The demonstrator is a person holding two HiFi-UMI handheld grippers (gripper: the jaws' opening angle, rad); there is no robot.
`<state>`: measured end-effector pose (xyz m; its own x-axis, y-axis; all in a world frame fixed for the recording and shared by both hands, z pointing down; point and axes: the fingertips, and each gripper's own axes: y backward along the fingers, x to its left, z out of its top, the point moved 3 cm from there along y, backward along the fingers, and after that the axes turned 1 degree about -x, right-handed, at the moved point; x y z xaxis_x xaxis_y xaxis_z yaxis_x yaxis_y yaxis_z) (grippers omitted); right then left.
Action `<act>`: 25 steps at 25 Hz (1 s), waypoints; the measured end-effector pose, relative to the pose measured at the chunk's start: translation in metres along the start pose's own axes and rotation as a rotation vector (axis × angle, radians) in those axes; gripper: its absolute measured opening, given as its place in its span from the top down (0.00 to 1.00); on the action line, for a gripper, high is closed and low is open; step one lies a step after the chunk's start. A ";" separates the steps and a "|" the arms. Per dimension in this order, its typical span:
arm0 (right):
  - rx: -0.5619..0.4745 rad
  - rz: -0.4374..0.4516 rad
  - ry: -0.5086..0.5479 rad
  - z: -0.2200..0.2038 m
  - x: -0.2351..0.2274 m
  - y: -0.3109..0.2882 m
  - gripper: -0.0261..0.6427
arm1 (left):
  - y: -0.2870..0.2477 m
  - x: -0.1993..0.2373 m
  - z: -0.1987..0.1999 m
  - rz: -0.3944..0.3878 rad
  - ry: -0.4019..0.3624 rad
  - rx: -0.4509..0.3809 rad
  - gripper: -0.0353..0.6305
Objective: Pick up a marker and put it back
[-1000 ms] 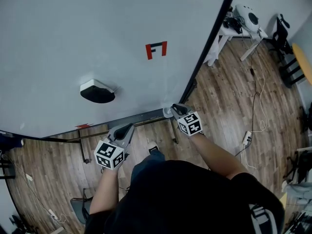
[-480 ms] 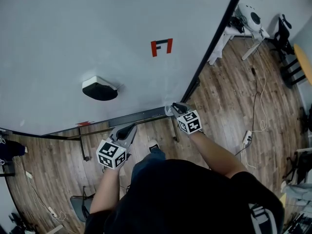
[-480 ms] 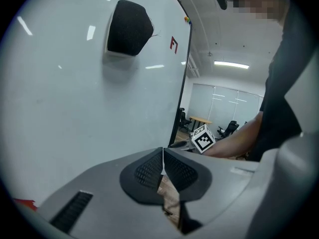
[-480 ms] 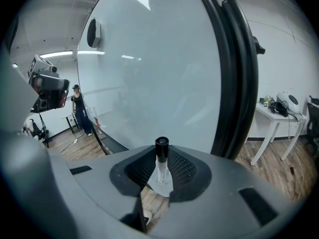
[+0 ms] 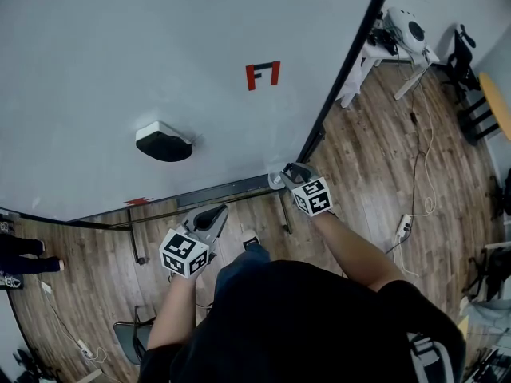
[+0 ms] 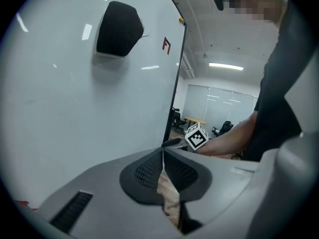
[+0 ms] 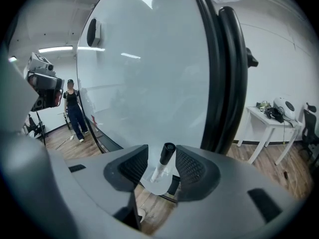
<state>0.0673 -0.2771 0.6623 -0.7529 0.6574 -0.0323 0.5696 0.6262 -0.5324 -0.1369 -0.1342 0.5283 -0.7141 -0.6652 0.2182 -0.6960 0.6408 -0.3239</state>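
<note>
Evidently the marker [image 7: 165, 159] is left standing in its holder [image 7: 153, 185] between the jaws of the right gripper [image 7: 162, 153], which have just been opened wide and clear of it for release, while the left gripper [image 6: 162, 164] is held shut on nothing.

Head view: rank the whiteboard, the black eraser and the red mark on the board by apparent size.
1. whiteboard, by far the largest
2. black eraser
3. red mark, somewhat smaller than the eraser; both sit on the board
</note>
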 end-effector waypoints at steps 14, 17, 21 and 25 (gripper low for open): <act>-0.096 -0.015 -0.032 0.037 -0.004 0.064 0.70 | 0.003 -0.037 0.013 -0.060 -0.059 -0.033 0.92; -0.110 0.006 -0.033 0.043 0.003 0.080 0.70 | 0.004 -0.043 0.014 -0.047 -0.066 -0.027 0.92; -0.143 0.025 -0.025 0.054 0.012 0.103 0.72 | 0.006 -0.053 0.020 -0.040 -0.078 -0.031 0.92; -0.198 0.041 -0.019 0.066 0.019 0.129 0.78 | 0.009 -0.064 0.024 -0.036 -0.091 -0.038 0.92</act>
<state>0.1049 -0.2116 0.5378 -0.7328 0.6771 -0.0671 0.6521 0.6706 -0.3536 -0.0954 -0.0947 0.4894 -0.6796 -0.7194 0.1438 -0.7249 0.6284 -0.2822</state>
